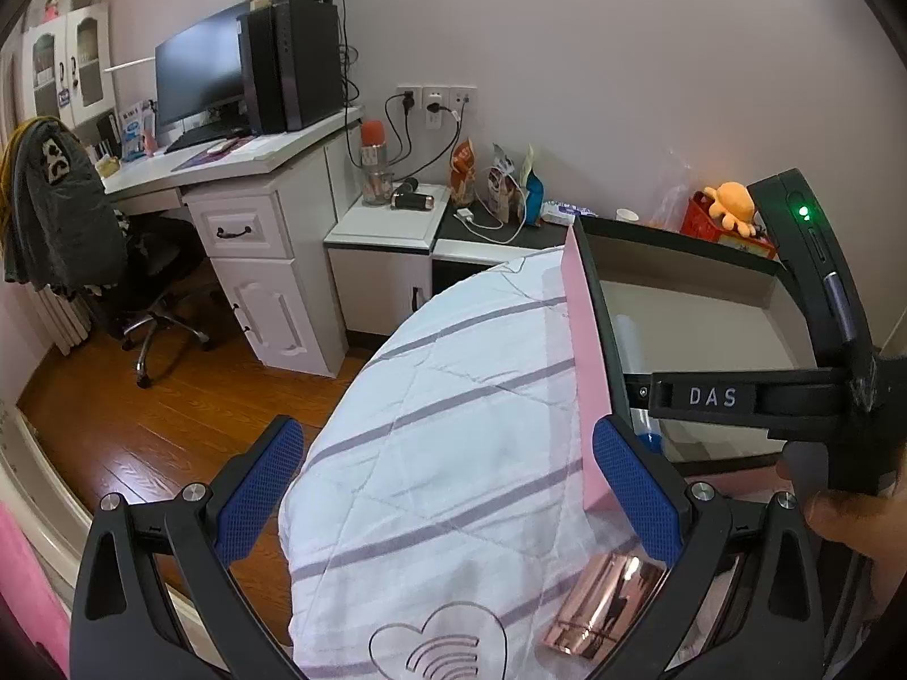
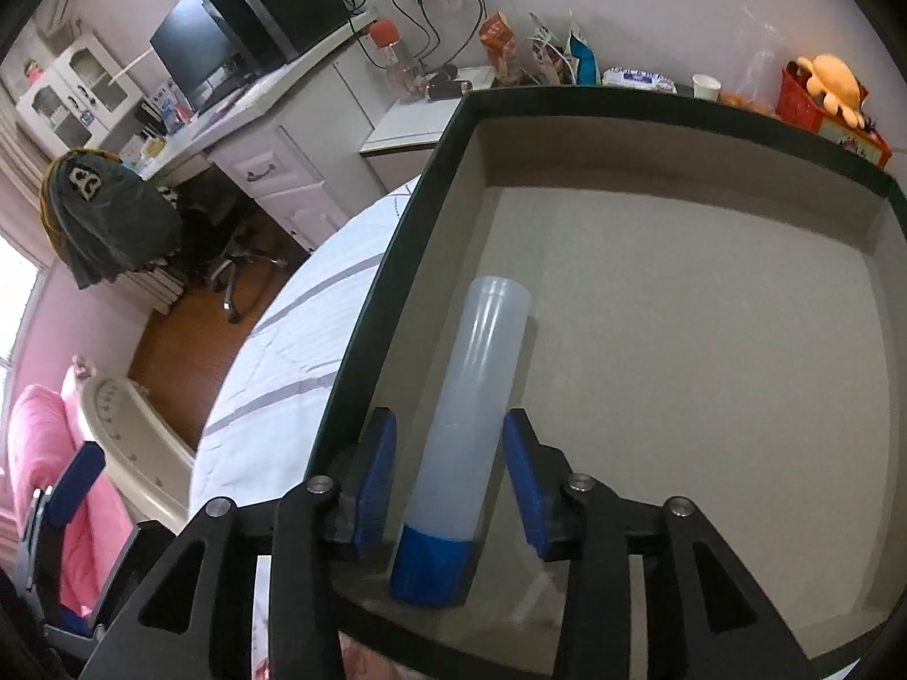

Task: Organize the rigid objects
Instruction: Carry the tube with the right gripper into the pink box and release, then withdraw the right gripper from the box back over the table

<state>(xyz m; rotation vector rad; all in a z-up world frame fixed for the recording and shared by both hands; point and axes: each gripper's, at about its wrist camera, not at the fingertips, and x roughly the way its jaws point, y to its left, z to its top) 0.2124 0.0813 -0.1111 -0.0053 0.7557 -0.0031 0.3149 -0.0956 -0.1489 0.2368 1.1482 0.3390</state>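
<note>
Since the box (image 2: 680,340) on the bed (image 1: 431,396) serves as the collection point, 1 translucent tube (image 2: 470,413) with a blue cap lies inside it, between the spread fingers of the right gripper (image 2: 448,476), untouched. The left gripper (image 1: 448,487) hangs open, empty, over 1 rose-gold cylinder (image 1: 601,606) outside the box.

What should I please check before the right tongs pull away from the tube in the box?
1. Translucent tube lies on the floor of the box: ok.
2. Right tongs open, pads clear of the tube on both sides: ok.
3. Tube's blue cap fitted: ok.
4. Tube settled, not rolling: cannot tell.
5. Left tongs open and holding nothing: ok.
6. Rose-gold cylinder on the bedspread, not yet boxed: not ok.
</note>
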